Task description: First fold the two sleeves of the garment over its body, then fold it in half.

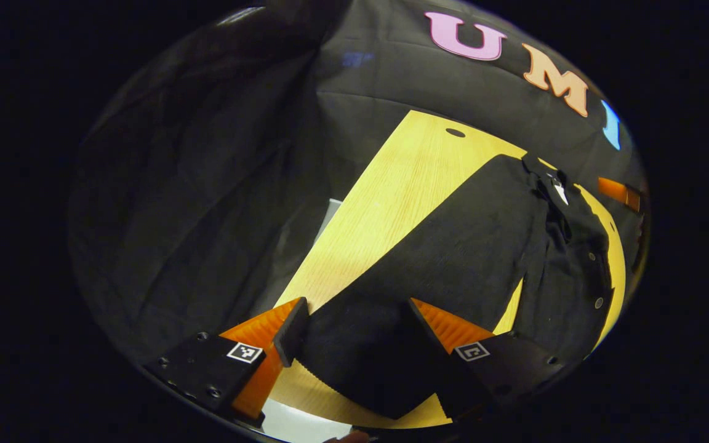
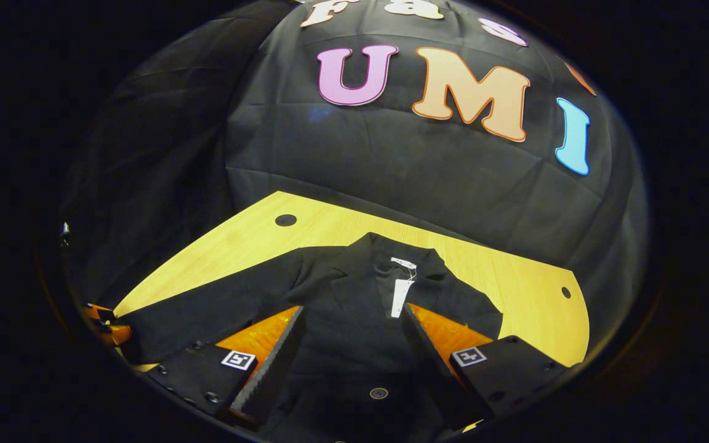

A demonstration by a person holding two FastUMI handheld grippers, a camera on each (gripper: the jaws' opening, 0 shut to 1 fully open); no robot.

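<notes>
A black jacket (image 2: 354, 363) lies flat on the wooden table (image 2: 231, 240), collar and white tag (image 2: 401, 295) towards the back wall. One sleeve (image 2: 207, 314) stretches out to the left. In the left gripper view that sleeve (image 1: 453, 246) runs down to its cuff (image 1: 360, 357), which lies between the fingers of my open left gripper (image 1: 354, 326). The jacket's buttoned front (image 1: 582, 277) shows at the right. My right gripper (image 2: 351, 320) hovers open above the jacket's chest, below the collar. I cannot make out the other sleeve.
The table has a round hole (image 2: 285, 219) at the back left and another (image 2: 566, 292) at the right. Bare wood (image 1: 391, 197) lies beside the sleeve. The other gripper (image 2: 105, 329) shows at the far left, at the sleeve's end.
</notes>
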